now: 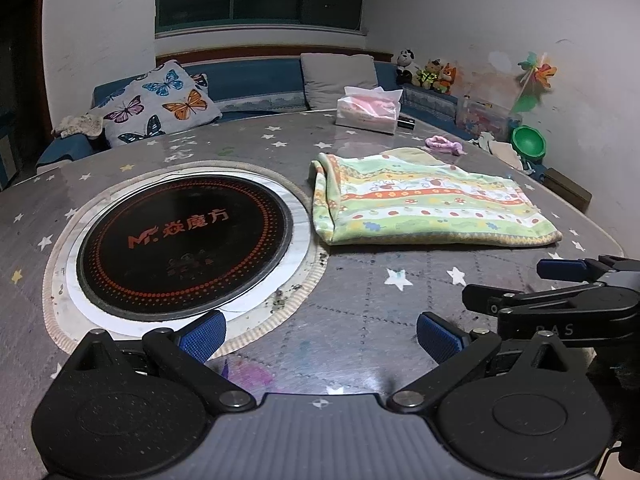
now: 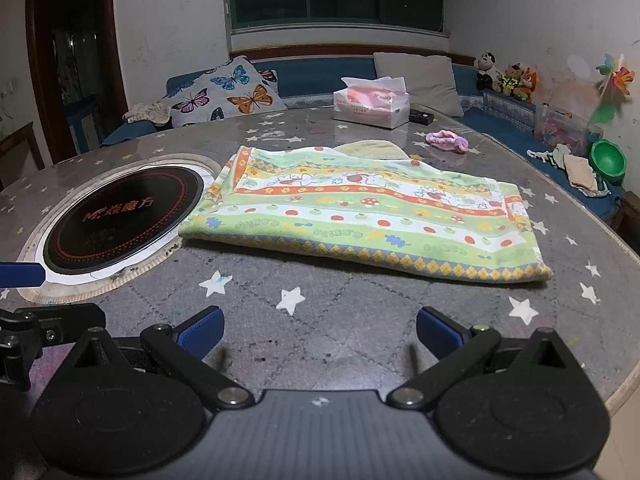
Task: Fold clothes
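Green striped terry cloth point(image 2: 360, 216) lies folded, rectangular, on table point(image 2: 320, 320).

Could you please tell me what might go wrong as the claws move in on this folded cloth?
The folded cloth lies with its left edge right beside the round cooktop; dragging it could pull it over the crumbs there. Both the left claw and the right claw are open and close together, so they might collide.

On the table point(image 2: 360, 320) — 1 folded cloth point(image 2: 360, 216), 1 tissue pack point(image 2: 372, 104), 1 pink band point(image 2: 446, 138) — plus 2 cushions point(image 2: 228, 92).
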`<state>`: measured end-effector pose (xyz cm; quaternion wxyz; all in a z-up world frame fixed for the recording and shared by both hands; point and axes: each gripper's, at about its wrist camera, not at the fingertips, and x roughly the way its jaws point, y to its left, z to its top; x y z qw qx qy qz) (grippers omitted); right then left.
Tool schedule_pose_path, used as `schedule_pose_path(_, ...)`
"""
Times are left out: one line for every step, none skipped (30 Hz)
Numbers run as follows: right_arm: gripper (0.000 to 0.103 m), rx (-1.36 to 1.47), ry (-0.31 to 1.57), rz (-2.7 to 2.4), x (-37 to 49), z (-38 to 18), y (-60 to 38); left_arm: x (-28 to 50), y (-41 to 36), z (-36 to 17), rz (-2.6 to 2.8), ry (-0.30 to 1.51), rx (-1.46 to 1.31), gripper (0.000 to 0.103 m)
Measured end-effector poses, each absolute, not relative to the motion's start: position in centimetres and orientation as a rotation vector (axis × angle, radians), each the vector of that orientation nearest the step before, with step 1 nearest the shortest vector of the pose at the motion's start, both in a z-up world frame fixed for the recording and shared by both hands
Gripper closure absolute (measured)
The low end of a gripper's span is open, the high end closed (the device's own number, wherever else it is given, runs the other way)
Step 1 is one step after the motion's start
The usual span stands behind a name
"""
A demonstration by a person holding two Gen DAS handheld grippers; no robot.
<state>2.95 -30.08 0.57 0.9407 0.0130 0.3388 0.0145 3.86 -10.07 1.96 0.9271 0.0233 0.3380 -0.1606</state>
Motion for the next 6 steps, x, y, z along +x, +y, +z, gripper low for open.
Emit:
schedule_pose_path(0.000,0.026,0.692,0.030,2.96,0.56,-30.06,3.86,-10.10,2.01,-0.332,0.692,0.047,0.000)
schedule_pose_path(0.000,0.026,0.692,0.030,2.98,0.55,-30.04,3.84,-10.12,2.05,-0.332,0.691,0.047,0.000)
schedule_pose_path(0.000,0.026,0.693,0.031,2.99,0.55,-30.01,3.83,-10.17,2.10,-0.330,0.688,0.049,0.000)
schedule_pose_path(0.000,0.025,0.693,0.031,3.00,0.56,-29.98,3.80,-10.20,2.15,-0.326,0.683,0.052,0.000)
schedule_pose_path(0.000,0.025,0.692,0.032,3.01,0.57,-29.95,3.77,-10.21,2.19,-0.321,0.677,0.054,0.000)
schedule_pose_path(0.000,0.025,0.692,0.033,3.03,0.58,-29.93,3.80,-10.21,2.24,-0.319,0.674,0.056,0.000)
